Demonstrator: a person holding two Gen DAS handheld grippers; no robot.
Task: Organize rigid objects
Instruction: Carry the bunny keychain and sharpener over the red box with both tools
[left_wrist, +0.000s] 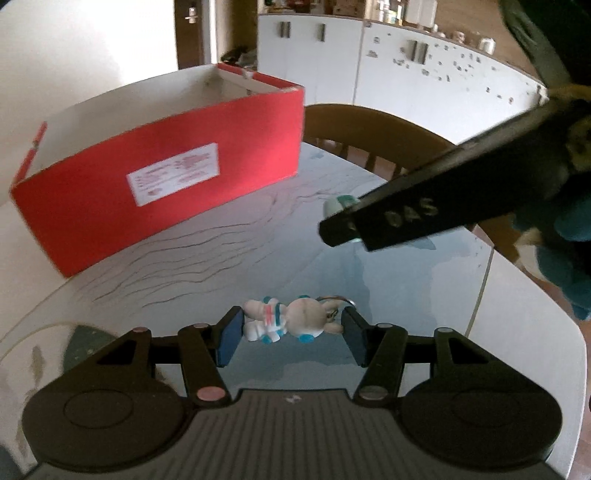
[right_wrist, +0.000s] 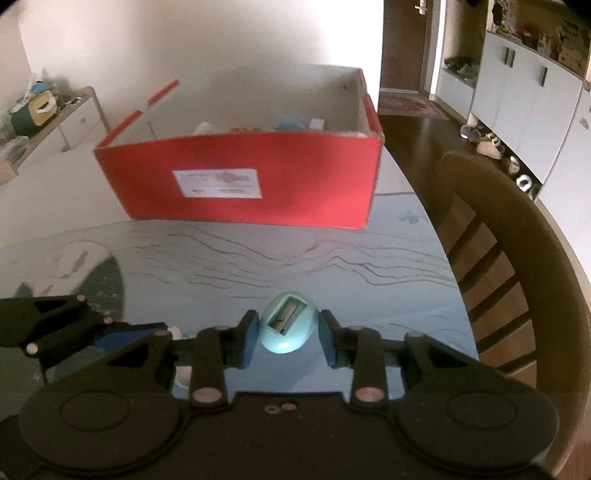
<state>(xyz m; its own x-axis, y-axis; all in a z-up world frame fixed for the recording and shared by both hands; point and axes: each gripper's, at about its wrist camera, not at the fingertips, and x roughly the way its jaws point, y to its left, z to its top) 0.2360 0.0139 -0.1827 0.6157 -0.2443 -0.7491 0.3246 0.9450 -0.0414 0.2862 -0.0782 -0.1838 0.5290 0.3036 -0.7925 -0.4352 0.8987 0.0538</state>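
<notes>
My left gripper (left_wrist: 291, 323) is shut on a small white rabbit figurine (left_wrist: 280, 319) with teal and pink trim and a key ring; it lies sideways between the blue pads, just above the table. My right gripper (right_wrist: 289, 326) is shut on a teal egg-shaped pencil sharpener (right_wrist: 288, 328), blade slot facing up. The open red box (right_wrist: 251, 177) with a white label stands behind on the table, with several small items inside. In the left wrist view the red box (left_wrist: 159, 184) is at the left, and a black finger of the right gripper (left_wrist: 369, 221) crosses from the right.
The table (right_wrist: 258, 258) has a blue-grey wavy-line cover. A wooden chair (right_wrist: 498, 258) stands at its right edge, with white cabinets (left_wrist: 406, 74) behind. The person's blue sleeve (left_wrist: 561, 240) is at the right. The left gripper's linkage (right_wrist: 55, 325) reaches in at the lower left of the right wrist view.
</notes>
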